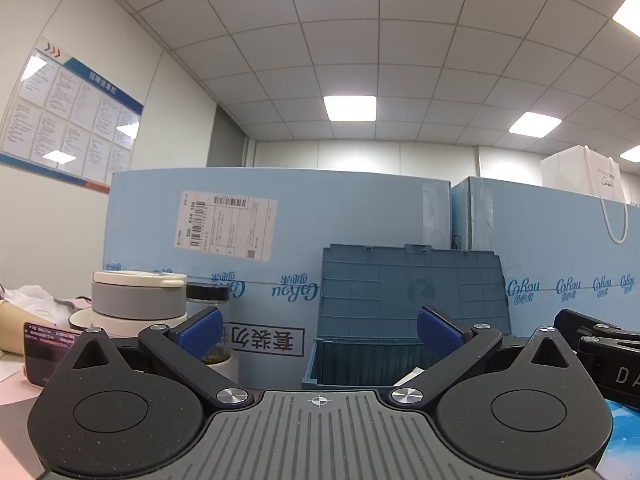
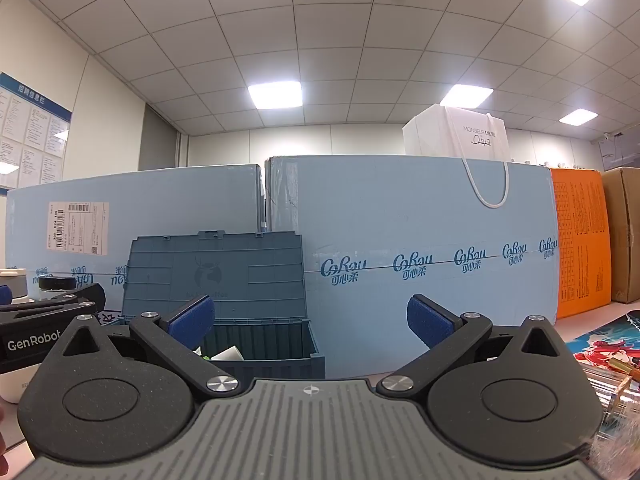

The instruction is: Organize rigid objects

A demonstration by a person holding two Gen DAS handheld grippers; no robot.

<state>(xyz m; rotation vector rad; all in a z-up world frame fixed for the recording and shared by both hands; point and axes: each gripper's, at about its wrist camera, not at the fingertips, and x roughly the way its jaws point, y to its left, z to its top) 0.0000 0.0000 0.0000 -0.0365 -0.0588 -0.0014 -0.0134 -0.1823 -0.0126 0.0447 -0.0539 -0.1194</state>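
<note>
The open blue bin (image 1: pixel 360 360) sits on the table straight ahead of the left gripper (image 1: pixel 319 330), nearer to it than to the right gripper (image 2: pixel 310 320), which has it ahead-left; both jaws gape wide and empty.

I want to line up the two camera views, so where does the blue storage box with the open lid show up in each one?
Left wrist: blue box sits right of centre, between the open fingers.
Right wrist: blue box sits left of centre, behind the left finger.
Shared landmark: shipping label on the light-blue carton.
</note>
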